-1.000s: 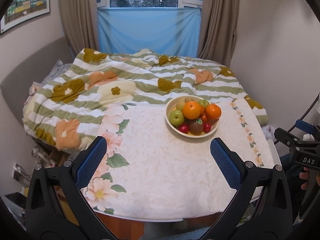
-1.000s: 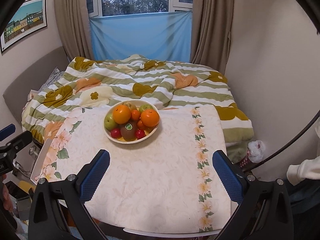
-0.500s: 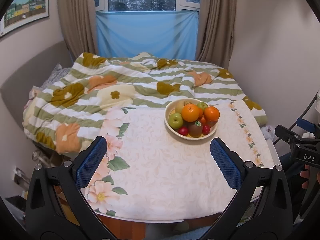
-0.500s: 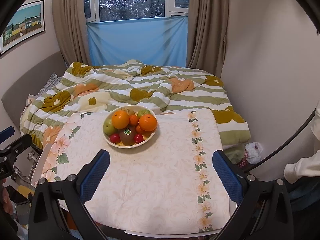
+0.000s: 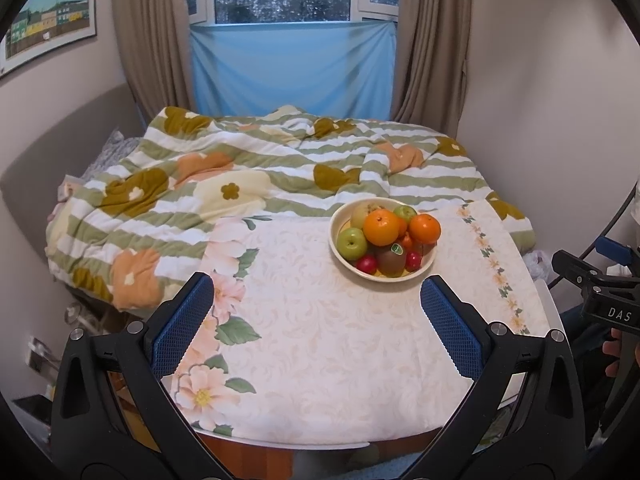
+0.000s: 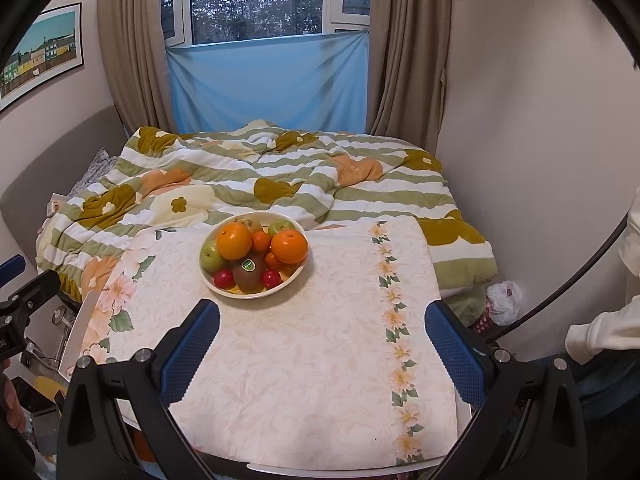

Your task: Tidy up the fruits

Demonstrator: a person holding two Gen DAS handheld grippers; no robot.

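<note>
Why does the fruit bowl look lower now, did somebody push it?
No. The bowl sits at the same spot on the flowered tablecloth, its far rim beside the quilt. The camera tilted up: more window shows.

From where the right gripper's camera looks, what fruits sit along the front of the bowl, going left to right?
Green apple → small red fruit → kiwi with a green sticker → second small red fruit.

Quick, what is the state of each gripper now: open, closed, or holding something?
Left gripper: open, holding nothing, short of the fruit bowl.
Right gripper: open, holding nothing.
</note>
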